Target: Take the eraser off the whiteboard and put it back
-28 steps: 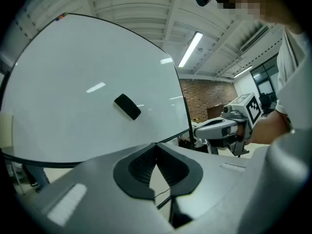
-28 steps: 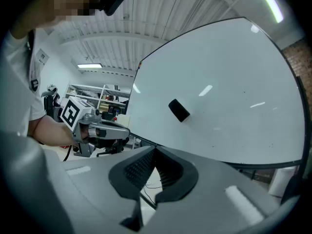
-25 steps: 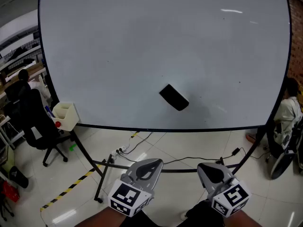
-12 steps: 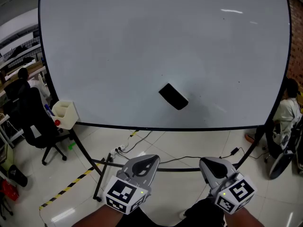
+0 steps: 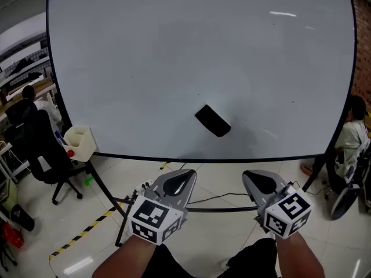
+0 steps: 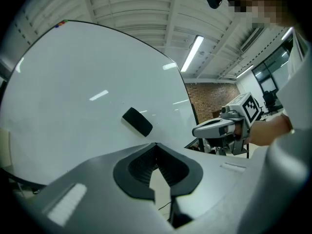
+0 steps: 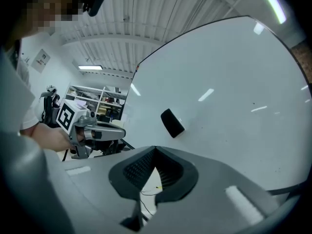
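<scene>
Your way to the whiteboard point(image 5: 174, 57) lies open; a pen cup point(image 5: 80, 142) juts from its lower-left edge, the stand's crossbar point(image 5: 223, 209) below.

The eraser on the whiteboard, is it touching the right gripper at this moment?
Apart. In the head view the eraser sits on the whiteboard, and the right gripper is below the board's lower edge, bare board between them.

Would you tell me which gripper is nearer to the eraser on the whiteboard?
Left, narrowly. The left gripper is below-left of the eraser; the right gripper is below and farther right.
</scene>
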{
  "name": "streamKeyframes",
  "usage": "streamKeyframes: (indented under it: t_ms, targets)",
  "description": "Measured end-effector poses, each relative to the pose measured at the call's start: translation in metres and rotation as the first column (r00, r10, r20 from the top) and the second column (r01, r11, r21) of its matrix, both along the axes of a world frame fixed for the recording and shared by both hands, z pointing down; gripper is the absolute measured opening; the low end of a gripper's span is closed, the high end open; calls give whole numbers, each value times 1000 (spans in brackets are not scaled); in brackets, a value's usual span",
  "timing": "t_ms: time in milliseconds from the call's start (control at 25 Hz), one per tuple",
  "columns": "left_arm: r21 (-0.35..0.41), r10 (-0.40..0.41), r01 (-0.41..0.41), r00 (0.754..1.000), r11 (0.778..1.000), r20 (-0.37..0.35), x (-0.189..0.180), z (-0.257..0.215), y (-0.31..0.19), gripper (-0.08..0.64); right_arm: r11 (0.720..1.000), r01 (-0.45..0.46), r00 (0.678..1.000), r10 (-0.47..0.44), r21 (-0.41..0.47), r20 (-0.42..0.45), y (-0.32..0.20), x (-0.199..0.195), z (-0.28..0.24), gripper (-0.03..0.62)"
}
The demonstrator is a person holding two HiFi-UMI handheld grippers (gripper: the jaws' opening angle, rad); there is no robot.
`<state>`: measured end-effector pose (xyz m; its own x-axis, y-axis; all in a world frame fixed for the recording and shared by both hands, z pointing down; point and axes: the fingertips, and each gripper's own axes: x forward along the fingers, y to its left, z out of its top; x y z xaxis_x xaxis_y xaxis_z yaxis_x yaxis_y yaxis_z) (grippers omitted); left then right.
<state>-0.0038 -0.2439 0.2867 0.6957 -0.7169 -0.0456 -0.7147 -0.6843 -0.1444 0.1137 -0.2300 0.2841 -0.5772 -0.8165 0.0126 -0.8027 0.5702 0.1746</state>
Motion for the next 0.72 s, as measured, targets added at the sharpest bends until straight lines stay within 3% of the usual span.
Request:
streamKeyframes:
  t_ms: [320, 720]
  targets:
    - [-15, -16, 16, 1000, 1000, -27, -4, 8, -15, 17, 999, -38, 999, 38, -3, 7, -17, 9, 7, 2]
    - [-16, -2, 2, 1000, 1000, -1, -3, 16, -15, 17, 999, -38, 999, 38, 1, -23, -17, 2, 18, 2]
